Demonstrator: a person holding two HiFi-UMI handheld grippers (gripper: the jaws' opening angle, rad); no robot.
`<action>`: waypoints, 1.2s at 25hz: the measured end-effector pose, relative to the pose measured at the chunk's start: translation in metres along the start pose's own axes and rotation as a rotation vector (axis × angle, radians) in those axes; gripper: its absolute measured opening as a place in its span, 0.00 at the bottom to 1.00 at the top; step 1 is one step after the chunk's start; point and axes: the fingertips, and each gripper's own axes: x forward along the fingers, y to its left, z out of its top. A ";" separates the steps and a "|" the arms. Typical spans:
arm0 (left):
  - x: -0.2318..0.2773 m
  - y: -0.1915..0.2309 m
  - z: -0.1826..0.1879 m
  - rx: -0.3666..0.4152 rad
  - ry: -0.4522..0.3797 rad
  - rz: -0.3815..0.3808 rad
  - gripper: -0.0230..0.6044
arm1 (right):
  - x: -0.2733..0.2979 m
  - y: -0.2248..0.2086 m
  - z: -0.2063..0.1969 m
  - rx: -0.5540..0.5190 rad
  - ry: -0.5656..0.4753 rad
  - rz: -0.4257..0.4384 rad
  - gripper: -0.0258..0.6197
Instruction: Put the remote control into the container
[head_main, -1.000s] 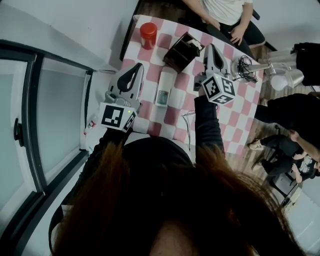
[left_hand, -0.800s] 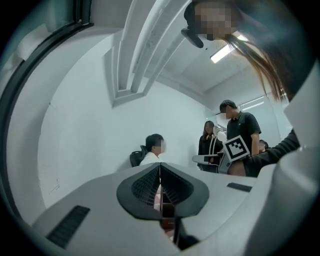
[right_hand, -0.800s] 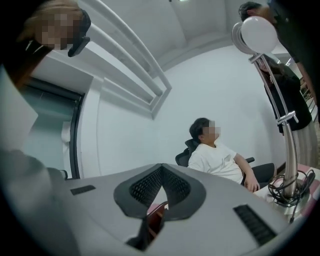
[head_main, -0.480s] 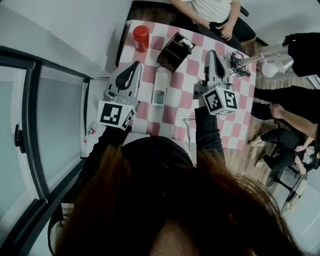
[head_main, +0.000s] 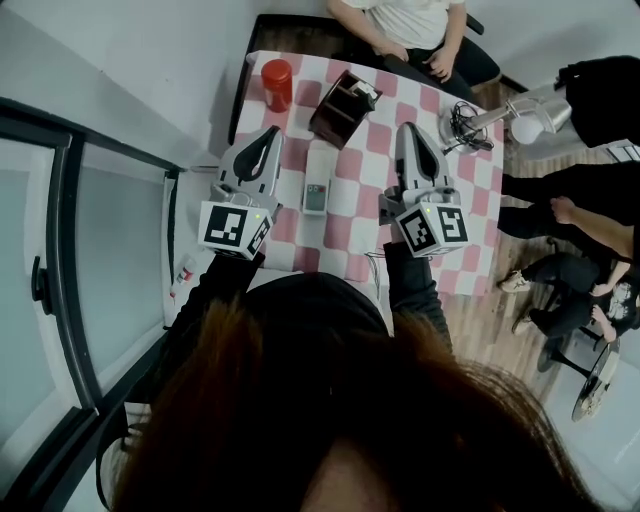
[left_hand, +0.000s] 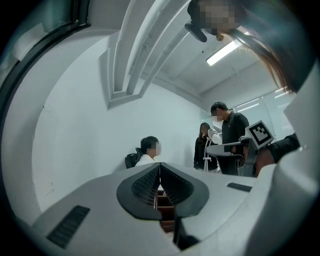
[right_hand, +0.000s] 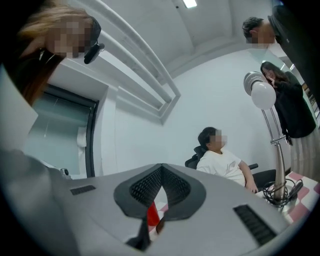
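two sets of jaws pressed together on nothing: left gripper (head_main: 268, 135) and right gripper (head_main: 408, 130), above the checked counter (head_main: 470, 190). remote control (head_main: 317, 195) flat between them, short of the dark container (head_main: 342, 105). nothing done yet; grasp, carry, drop all left.

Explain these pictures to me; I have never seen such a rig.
A person wears a head camera and holds a two-jaw gripper in each hand: the left gripper and the right gripper. The top-down picture is from the head; the other two are from cameras riding on each gripper, looking along its jaws. Both grippers are shut and empty. On the checked table are a white remote control, a dark container, a red can and a desk lamp.
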 end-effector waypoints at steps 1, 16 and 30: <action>0.000 -0.001 0.000 0.000 0.000 -0.003 0.05 | -0.002 0.002 0.001 0.013 -0.002 0.002 0.07; 0.000 -0.005 -0.003 0.016 0.009 -0.026 0.05 | -0.004 0.015 -0.025 0.057 0.071 0.002 0.07; -0.015 0.001 -0.007 0.020 0.019 0.000 0.05 | 0.006 0.018 -0.130 0.079 0.349 -0.049 0.07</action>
